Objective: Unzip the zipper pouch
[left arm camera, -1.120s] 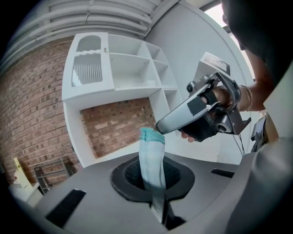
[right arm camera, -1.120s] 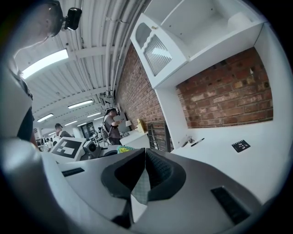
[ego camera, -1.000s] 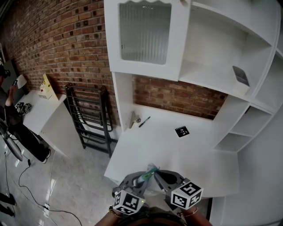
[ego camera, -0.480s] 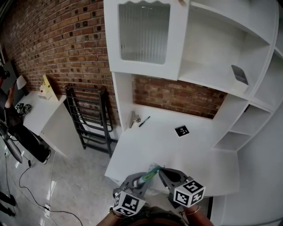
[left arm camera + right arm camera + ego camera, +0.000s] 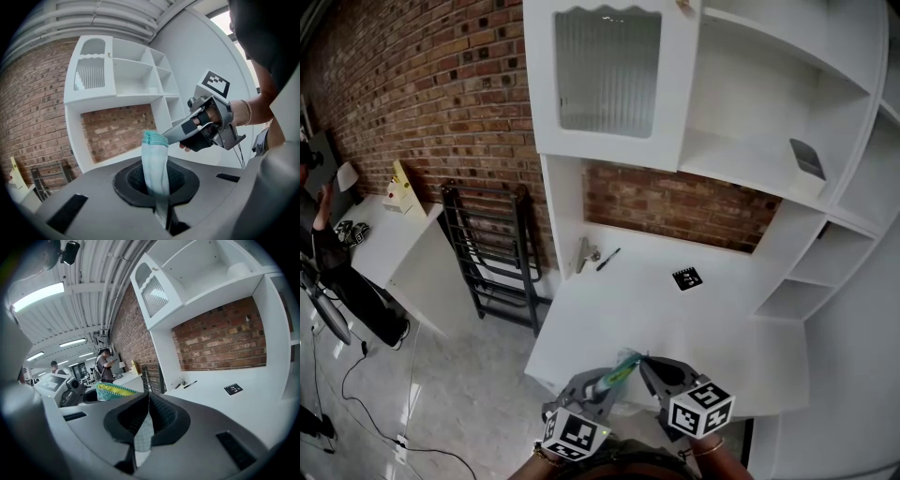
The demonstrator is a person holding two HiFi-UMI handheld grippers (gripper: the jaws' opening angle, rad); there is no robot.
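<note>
Teal-edged pale cloth pinched from two sides: zipper pouch (image 5: 622,368) held in the air just above the near edge of the white desk (image 5: 722,323), close to the person's body, stretched between the two tools. Left gripper (image 5: 607,378) clenched tight, jaws pressed together with no gap, gripping the pouch low down. Seen from the left gripper view, cloth rising upright out of the black pads to a teal top edge, with the tip of the other tool touching that edge from the right. Right gripper (image 5: 645,361) likewise clamped, jaws together on a thin strip of pale, finely checked fabric belonging to the pouch; no telling whether a zipper pull sits inside that pinch. From the right gripper view, a teal and yellow band of the pouch just beyond the jaws on the left, toward the other tool. Both tools angled inward, tips nearly meeting at the pouch, marker cubes toward the person. Farther back on the desk, well apart from the tools, a small black marker card (image 5: 685,278) and a pen (image 5: 607,259) near the brick wall (image 5: 675,206).
</note>
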